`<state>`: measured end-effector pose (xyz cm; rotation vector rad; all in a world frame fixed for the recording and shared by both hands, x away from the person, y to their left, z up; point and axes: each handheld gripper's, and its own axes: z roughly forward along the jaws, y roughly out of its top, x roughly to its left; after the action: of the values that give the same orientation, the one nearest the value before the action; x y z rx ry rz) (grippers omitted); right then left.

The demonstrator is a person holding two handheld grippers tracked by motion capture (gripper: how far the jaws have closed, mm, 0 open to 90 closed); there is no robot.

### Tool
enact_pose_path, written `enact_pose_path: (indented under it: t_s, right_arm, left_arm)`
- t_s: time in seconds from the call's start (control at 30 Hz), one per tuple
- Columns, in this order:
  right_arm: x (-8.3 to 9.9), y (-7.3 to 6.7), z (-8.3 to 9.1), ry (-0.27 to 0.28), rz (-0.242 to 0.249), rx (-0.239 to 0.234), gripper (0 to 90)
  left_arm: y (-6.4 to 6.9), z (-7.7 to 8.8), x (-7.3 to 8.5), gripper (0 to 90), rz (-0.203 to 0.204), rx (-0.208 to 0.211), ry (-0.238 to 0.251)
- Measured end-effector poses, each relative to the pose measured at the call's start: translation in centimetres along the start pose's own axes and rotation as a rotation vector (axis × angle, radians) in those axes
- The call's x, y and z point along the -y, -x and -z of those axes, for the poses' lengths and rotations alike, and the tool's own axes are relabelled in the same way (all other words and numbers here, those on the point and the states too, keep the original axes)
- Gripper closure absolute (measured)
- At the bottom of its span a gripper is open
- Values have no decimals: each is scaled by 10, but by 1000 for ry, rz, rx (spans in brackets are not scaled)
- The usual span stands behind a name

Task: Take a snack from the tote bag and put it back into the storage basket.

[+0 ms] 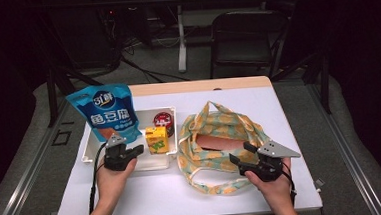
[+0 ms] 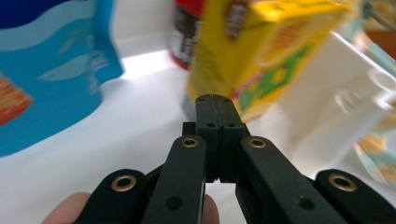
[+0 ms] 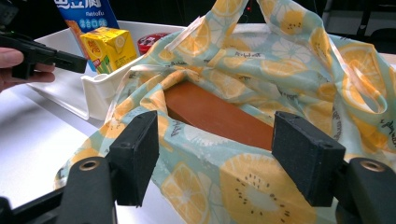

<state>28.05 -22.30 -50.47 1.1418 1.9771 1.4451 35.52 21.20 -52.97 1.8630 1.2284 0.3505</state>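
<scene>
White plastic tray (image 1: 93, 143) sits at about nine o'clock on the white-covered worktop (image 1: 149, 195), holding a tall blue snack pouch (image 1: 106, 112) at its ten o'clock end, a yellow juice carton (image 1: 157, 140) at its three o'clock end and a red-lidded round tin (image 1: 163, 122) just behind the carton at twelve o'clock. Left tool (image 1: 140, 149) hovers over the tray's near edge, its black jaws pressed fully together with nothing between them, tips pointing toward the carton and just short of it. At three o'clock from the tray, touching its side wall, lies a pale green cloth tote bag printed with orange slices (image 1: 220, 135), mouth open, with a flat reddish-brown box (image 1: 219, 142) lying inside. Right tool (image 1: 241, 157) rests at the bag's five o'clock edge, jaws spread wide on either side of the cloth and gripping nothing
</scene>
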Motion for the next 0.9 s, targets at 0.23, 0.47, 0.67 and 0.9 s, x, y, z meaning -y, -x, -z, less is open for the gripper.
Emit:
enact_pose_path:
  t_s: [0.23, 0.47, 0.67, 0.9]
  right_arm:
    - [1, 0, 0, 2, -4, 3, 327]
    - [1, 1, 0, -4, -3, 8, 327]
    - [1, 0, 0, -5, -1, 6, 327]
    - [1, 2, 1, -3, -2, 5, 328]
  left_arm:
    - [7, -20, 2, 900, 9, -5, -20]
    - [17, -31, -2, 900, 12, -21, -30]
    - [23, -38, -9, 900, 31, -19, -30]
    - [20, -33, -6, 900, 18, -9, -33]
